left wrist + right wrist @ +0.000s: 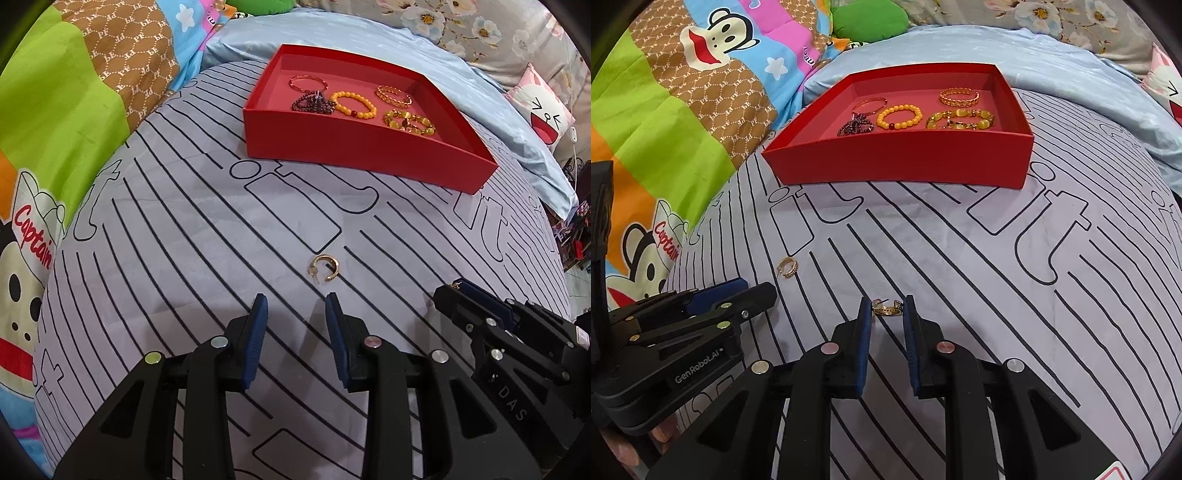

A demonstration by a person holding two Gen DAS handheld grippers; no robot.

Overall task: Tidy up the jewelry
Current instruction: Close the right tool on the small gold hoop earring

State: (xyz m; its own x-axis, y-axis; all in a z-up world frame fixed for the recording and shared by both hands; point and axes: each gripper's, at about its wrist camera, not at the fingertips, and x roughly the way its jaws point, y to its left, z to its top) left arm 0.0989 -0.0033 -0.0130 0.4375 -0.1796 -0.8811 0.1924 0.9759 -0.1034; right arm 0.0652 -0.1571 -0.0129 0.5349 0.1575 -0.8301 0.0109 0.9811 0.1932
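On a bed with a striped sheet (184, 236), the right hand-held gripper (886, 308) has its blue pads (865, 332) pressed against the two sides of a small gold earring (887, 307), gripping it at the fingertips just above the sheet. The left hand-held gripper (295, 306) is released, its pads (258, 325) apart with nothing between them. A second gold earring (325, 267) lies on the sheet just beyond its tips, untouched. Farther back sits a red box (354, 147) holding five bracelets: a thin red bangle (308, 84), a dark bead string (314, 101), an orange bead bracelet (352, 104), a gold chain cuff (393, 95) and a yellow bead bracelet (408, 123).
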